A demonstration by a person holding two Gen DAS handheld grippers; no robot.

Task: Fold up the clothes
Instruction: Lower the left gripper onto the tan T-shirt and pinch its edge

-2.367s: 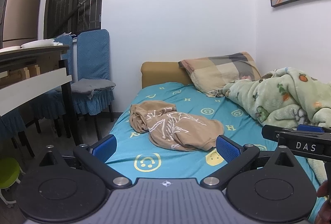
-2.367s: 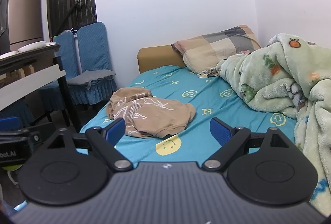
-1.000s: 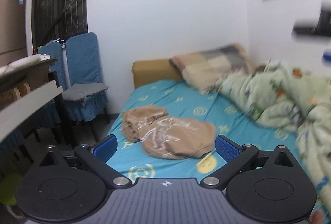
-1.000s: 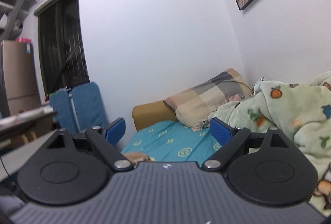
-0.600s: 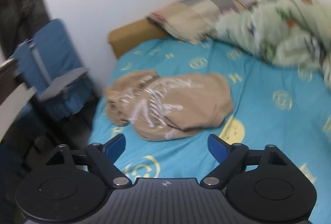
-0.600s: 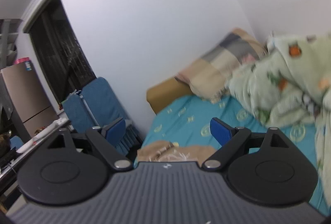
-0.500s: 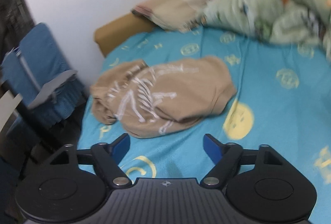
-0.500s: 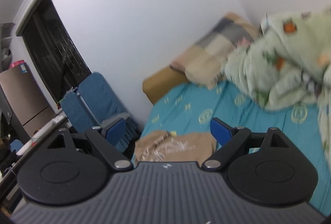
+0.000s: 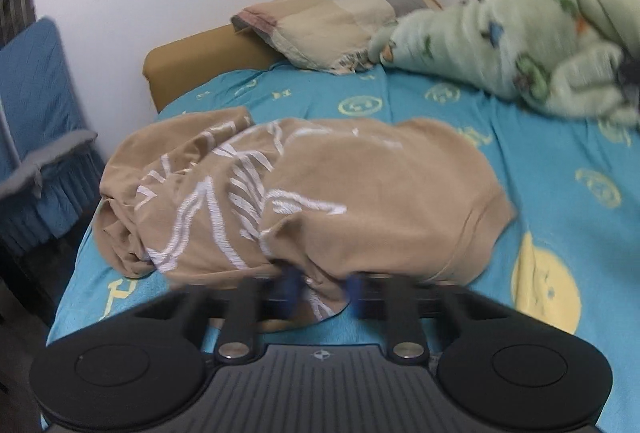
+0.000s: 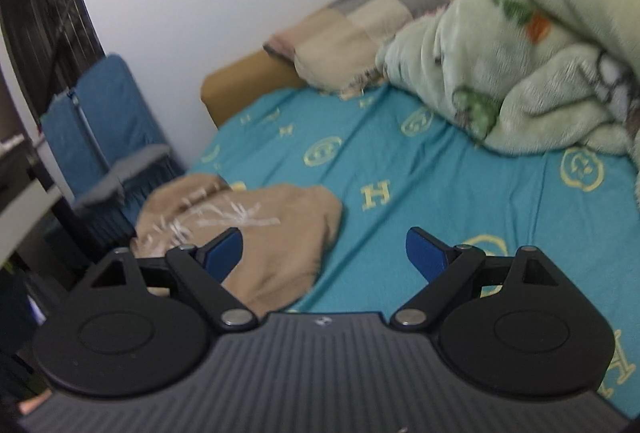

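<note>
A crumpled tan garment with white stitched lines lies on the teal bedsheet. My left gripper is at the garment's near edge, its blue pads blurred and closing in on a fold of the cloth between them. In the right wrist view the same garment lies low and left on the sheet. My right gripper is wide open and empty, above the sheet just right of the garment.
A green fleece blanket is heaped at the right of the bed. A plaid pillow leans on the tan headboard. Blue-covered chairs stand left of the bed, beside a table edge.
My left gripper has dropped down to the garment and its jaws have narrowed from wide open onto the cloth's near edge. My right gripper has tipped down from the wall toward the bed.
</note>
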